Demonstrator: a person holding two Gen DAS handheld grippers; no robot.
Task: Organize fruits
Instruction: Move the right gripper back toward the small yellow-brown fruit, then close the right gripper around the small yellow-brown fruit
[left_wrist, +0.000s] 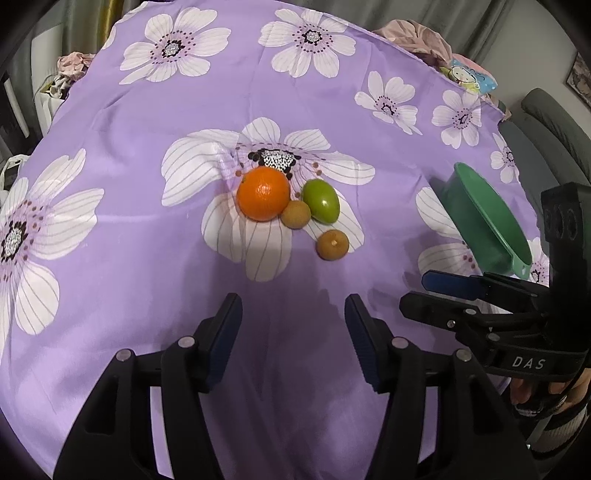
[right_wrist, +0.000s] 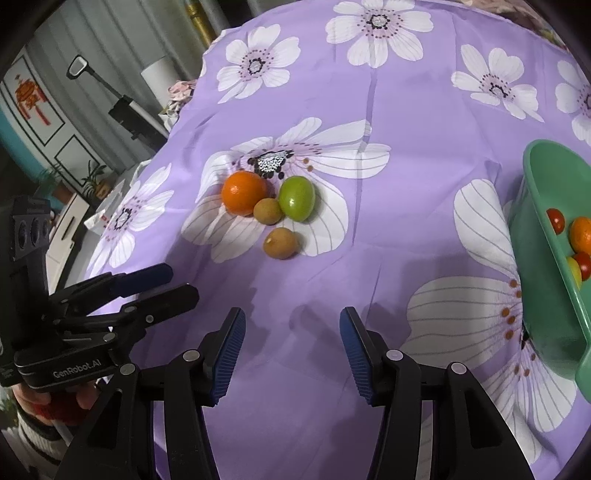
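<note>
Four loose fruits — a round orange (left_wrist: 263, 193), a glossy green oval fruit (left_wrist: 320, 201) and two small brown ones (left_wrist: 296, 214) (left_wrist: 332, 244) — clustered mid-cloth, apart from the green plastic basin (right_wrist: 546, 258). Both grippers, left (left_wrist: 293, 343) and right (right_wrist: 292, 347), hovered near them, jaws parted and empty, likely poised to pick.
</note>
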